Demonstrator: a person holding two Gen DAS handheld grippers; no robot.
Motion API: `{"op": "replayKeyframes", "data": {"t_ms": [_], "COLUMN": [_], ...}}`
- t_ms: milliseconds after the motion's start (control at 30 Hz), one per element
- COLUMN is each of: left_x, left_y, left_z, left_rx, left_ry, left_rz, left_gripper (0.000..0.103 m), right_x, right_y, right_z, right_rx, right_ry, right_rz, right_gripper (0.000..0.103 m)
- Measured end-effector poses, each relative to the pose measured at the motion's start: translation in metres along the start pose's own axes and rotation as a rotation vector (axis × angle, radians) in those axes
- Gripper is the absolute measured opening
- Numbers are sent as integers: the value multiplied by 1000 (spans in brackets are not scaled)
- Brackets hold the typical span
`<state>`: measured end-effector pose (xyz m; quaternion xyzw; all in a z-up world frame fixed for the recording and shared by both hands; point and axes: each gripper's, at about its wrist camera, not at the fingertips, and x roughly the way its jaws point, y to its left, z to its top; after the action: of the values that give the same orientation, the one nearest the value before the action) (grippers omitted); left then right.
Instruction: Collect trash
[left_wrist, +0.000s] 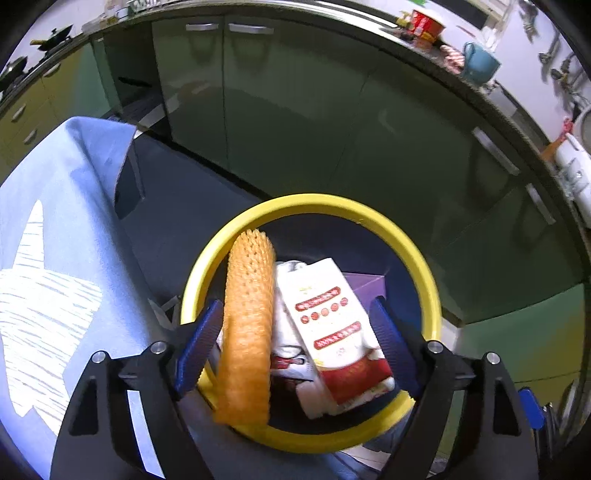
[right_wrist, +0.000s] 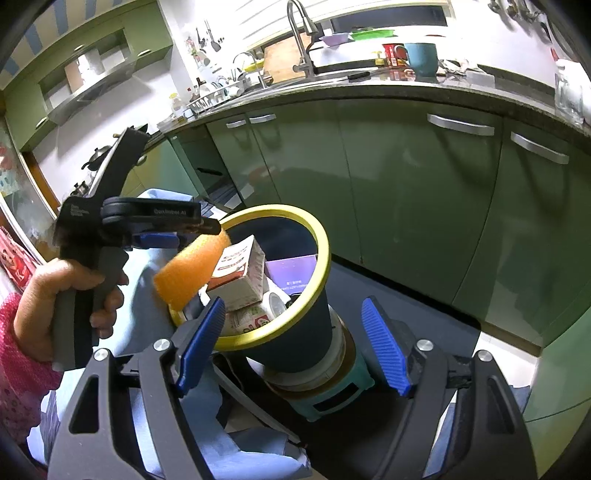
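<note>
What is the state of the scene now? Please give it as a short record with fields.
bin: dark trash bin with a yellow rim, already holding trash
contents: white and red carton, purple box, other packaging
item in transit: orange sponge, over the rim on the bin's left side
left gripper: open above the bin, sponge between the fingers, right pad clear of it
right gripper: open, empty, pointing at the bin
surroundings: green kitchen cabinets, blue cloth beside the bin
</note>
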<state>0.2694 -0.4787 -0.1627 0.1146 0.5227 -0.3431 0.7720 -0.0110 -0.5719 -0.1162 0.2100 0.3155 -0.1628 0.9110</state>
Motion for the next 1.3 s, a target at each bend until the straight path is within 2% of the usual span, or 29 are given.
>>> {"op": "replayKeyframes", "data": {"t_ms": [133,233,300,400,500,533,633,767,933,1067,1300], "left_x": [-20,-44,-73,-120,-175,-194,-240,-300,-350,-372,-386], "left_y": [-2,-5,-3,6,22,30,52,97,136,156,175], "left_z": [4,3,-2,-22,-60,-77,-122,-198,-275,-324,-384], "left_rx": [26,56,70,76,90,87,54,-51,-183,-262,-328], "left_ry": [-9,-45,-108,-230,-379,-425,-504,-600,-672,-684,-687], "left_rz": [-88,-116,-142,-122,-46,-8,78,247,435,497,505], "left_gripper": [82,82,84,90,98,98,98,98,98,98,98], "right_x": [-4,-6,-7,-10,-17,-20,-34,-51,-74,-95,-125], "right_y": [3,3,4,10,23,29,53,83,123,148,166], "right_z": [1,1,1,2,2,1,-1,-4,-11,-22,-38], "right_rx": [-4,-2,-5,-18,-63,-83,-157,-233,-321,-378,-417], "right_ry": [-9,-16,-15,-16,-17,-20,-41,-63,-95,-111,-141], "right_rz": [-3,-4,-3,5,15,16,30,48,68,93,106], "right_gripper": [72,72,72,72,80,83,95,97,97,97,97]}}
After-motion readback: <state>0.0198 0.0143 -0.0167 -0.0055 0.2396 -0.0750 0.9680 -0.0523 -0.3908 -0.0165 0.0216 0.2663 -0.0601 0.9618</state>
